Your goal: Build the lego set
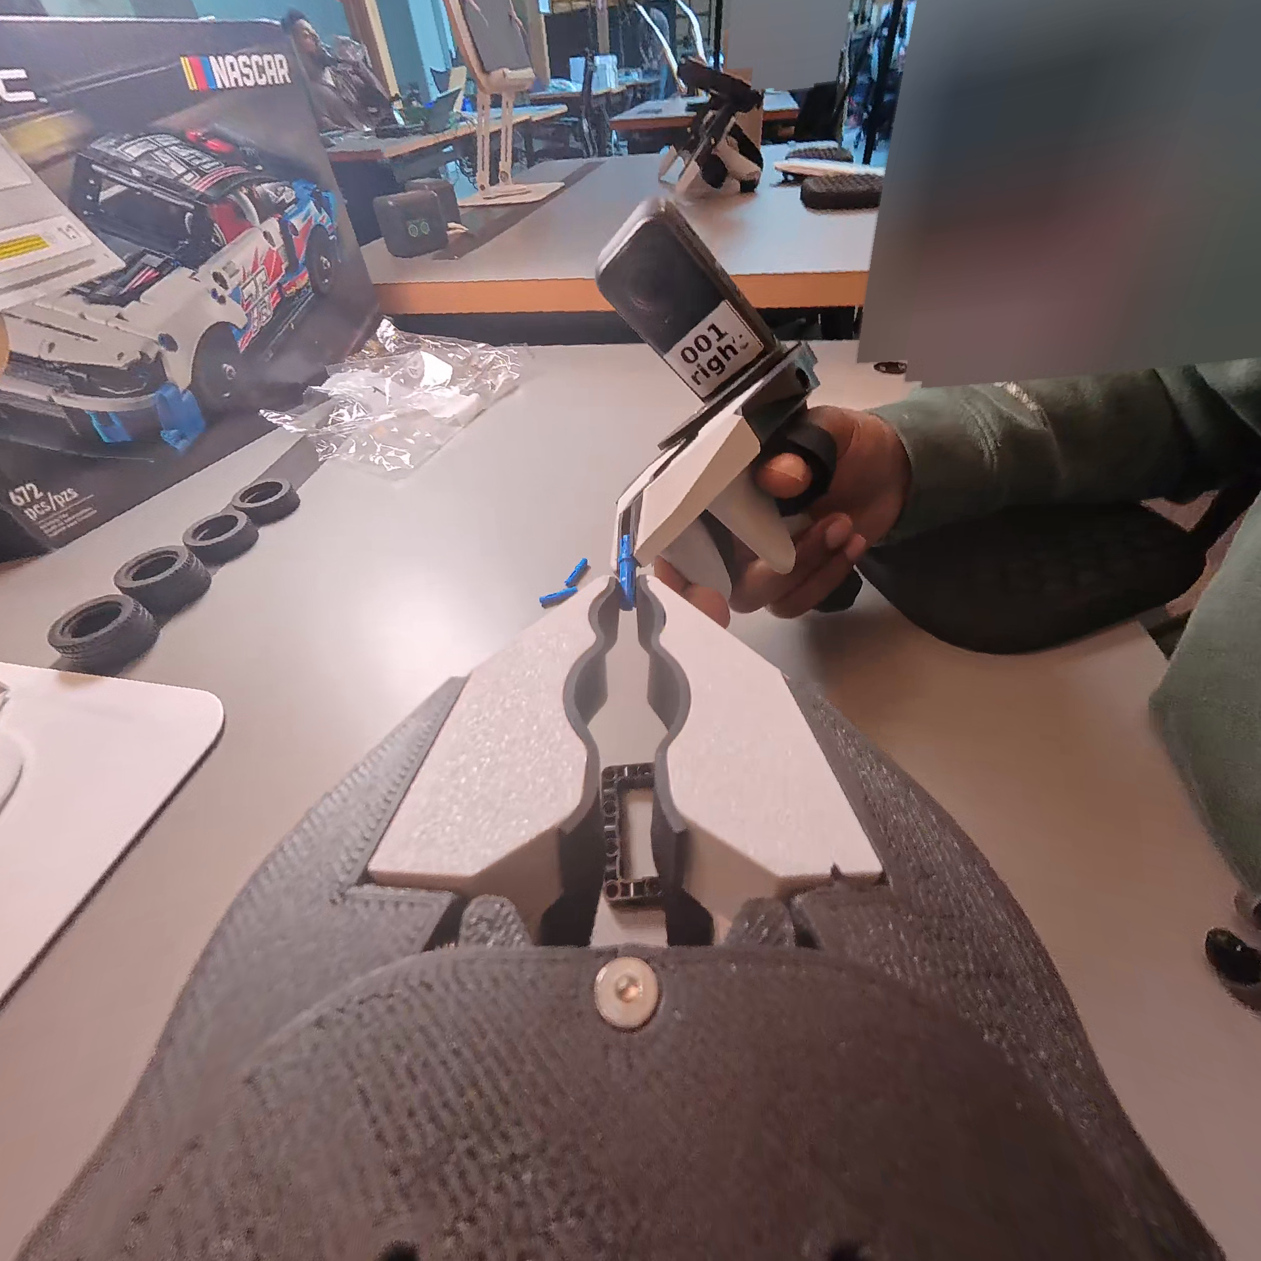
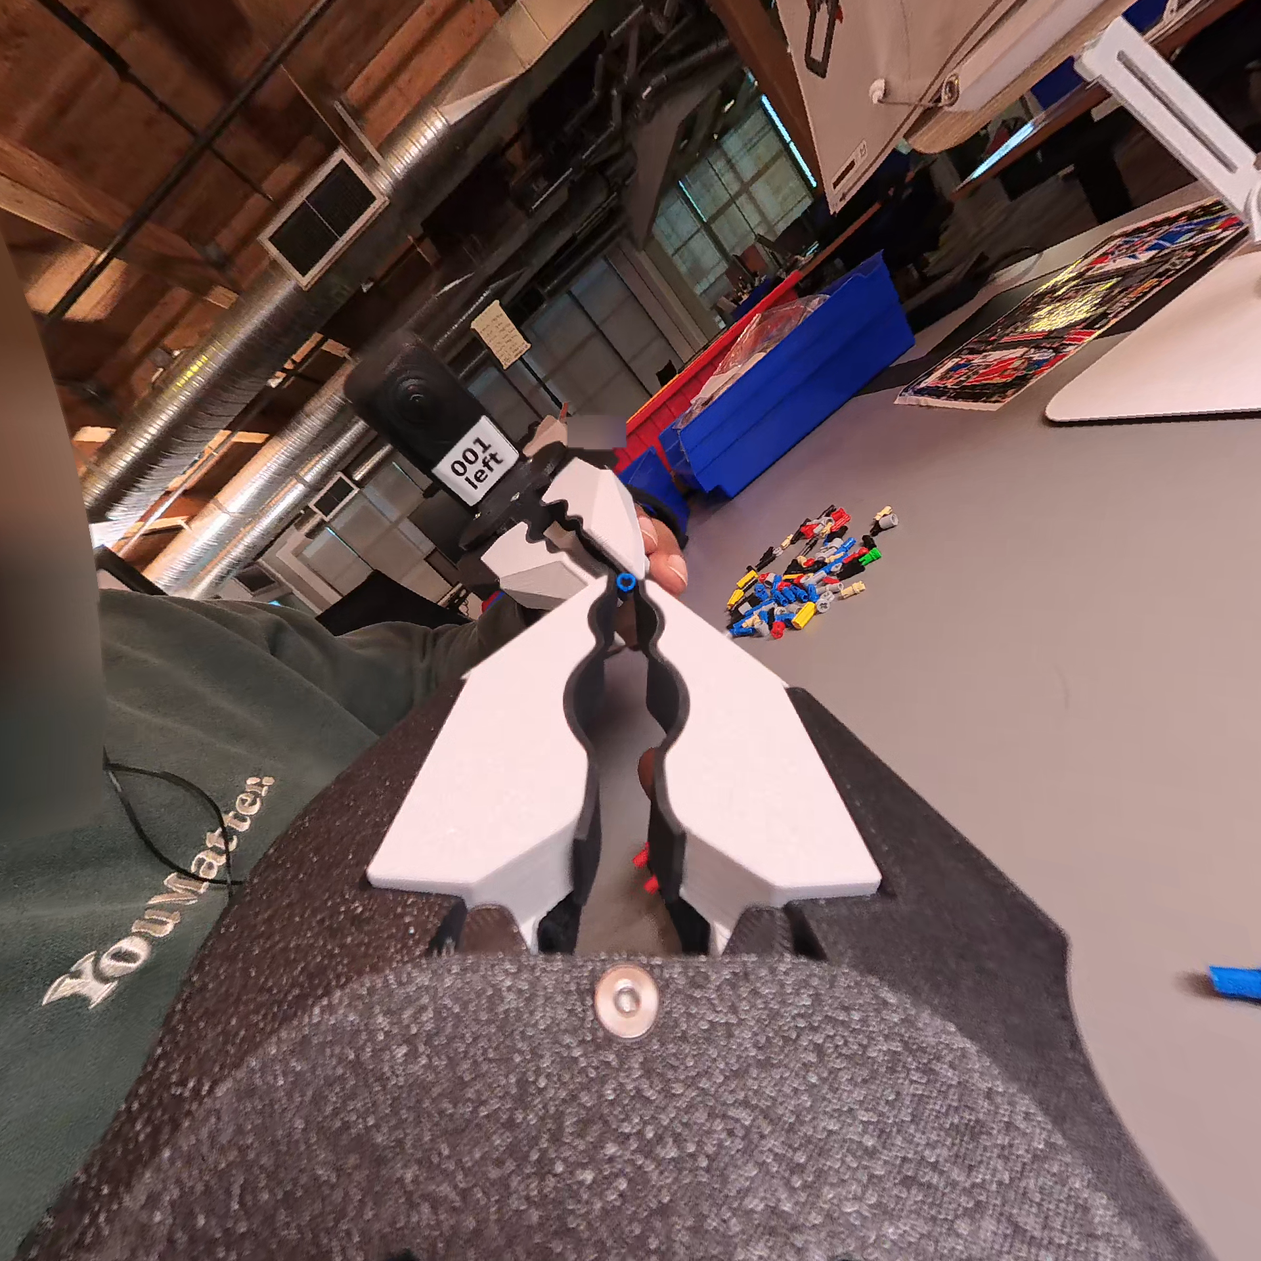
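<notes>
At frame centre, the left gripper and right gripper meet tip to tip, both nearly closed, pinching one blue pin above the table.

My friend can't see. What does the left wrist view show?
The right gripper, held in a hand, pinches a blue pin at the tip of the left gripper. Four black tyres and the lego box sit on the grey table.

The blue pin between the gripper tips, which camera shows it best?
The left wrist view. There the blue pin shows side-on along its length, pinched by the right gripper just beyond the left gripper. The right wrist view shows the pin only end-on, as a small blue ring at its own fingertips.
</notes>
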`<state>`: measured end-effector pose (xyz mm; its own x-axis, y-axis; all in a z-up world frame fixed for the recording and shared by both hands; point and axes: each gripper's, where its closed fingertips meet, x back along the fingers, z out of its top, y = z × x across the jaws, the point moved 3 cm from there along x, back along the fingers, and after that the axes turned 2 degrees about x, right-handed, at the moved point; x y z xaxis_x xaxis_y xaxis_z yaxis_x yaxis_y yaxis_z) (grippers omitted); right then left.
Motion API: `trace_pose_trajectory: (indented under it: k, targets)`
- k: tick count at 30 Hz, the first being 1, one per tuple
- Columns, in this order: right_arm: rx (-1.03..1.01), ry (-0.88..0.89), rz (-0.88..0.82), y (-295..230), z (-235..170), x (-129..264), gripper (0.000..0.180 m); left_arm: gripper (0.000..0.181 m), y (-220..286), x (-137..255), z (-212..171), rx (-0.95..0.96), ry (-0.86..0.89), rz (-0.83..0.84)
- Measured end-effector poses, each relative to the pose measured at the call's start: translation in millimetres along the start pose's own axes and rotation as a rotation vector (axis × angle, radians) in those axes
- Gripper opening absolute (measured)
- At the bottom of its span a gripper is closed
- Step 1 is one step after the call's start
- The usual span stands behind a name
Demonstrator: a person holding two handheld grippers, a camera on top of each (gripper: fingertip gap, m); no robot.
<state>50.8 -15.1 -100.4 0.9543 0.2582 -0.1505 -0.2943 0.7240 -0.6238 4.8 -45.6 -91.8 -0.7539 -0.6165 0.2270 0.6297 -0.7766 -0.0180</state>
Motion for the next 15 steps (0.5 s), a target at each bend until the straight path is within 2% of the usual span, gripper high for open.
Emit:
trace_pose_trajectory:
  k: [2, 5, 15]
  targets:
    - [-0.013, -0.030, 0.021, -1.7, -1.5, -0.4, 0.003, 0.003, 2.1, 1.5, 0.1, -0.057, -0.026, -0.005]
    - [-0.019, -0.077, 0.053, -4.7, -3.8, 1.7, 0.015, 0.003, 3.0, 3.5, -3.5, -0.186, -0.086, 0.025]
    - [0.089, -0.140, -0.006, -3.9, -13.1, -1.7, 0.003, 0.003, 11.0, 3.2, -7.2, -0.237, -0.136, -0.013]
